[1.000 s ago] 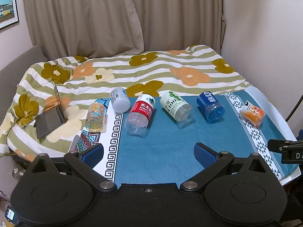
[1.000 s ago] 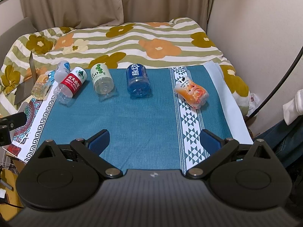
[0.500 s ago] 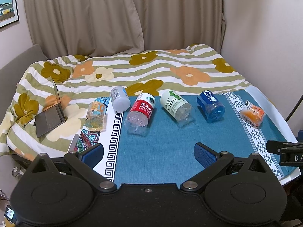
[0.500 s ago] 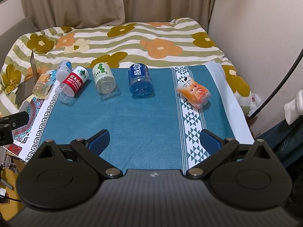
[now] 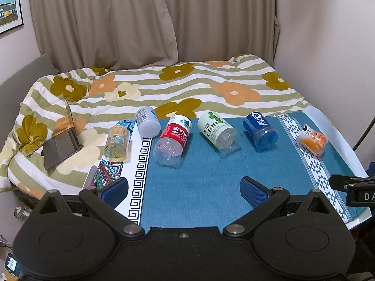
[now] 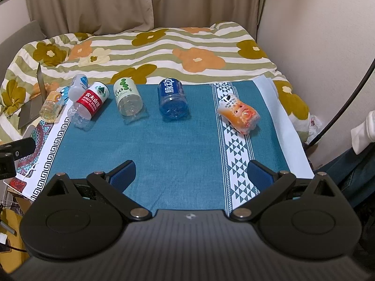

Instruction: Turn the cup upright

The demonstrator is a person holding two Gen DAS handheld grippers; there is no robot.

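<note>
Several cut-off bottle cups lie on their sides in a row along the far edge of the teal cloth [image 5: 201, 187]. From the left: a yellow-tinted cup [image 5: 116, 142], a white cup [image 5: 147, 121], a red-label cup [image 5: 173, 138], a green-dot cup [image 5: 218, 132], a blue cup [image 5: 260, 128] and an orange cup [image 5: 313, 139]. The right wrist view shows the blue cup [image 6: 173, 98] and orange cup [image 6: 239, 114] nearest. My left gripper [image 5: 184, 189] is open above the near edge, holding nothing. My right gripper [image 6: 191, 174] is open too, well short of the cups.
A bed with a flowered quilt [image 5: 178, 86] lies behind the table, and an open laptop [image 5: 62, 138] rests on it at left. Walls close in on the right. A person's dark trousers and white sleeve [image 6: 361, 135] are at the far right.
Both grippers have risen and tilted slightly; the cups sit a little lower in each view. No cup has moved and both grippers stay open.
</note>
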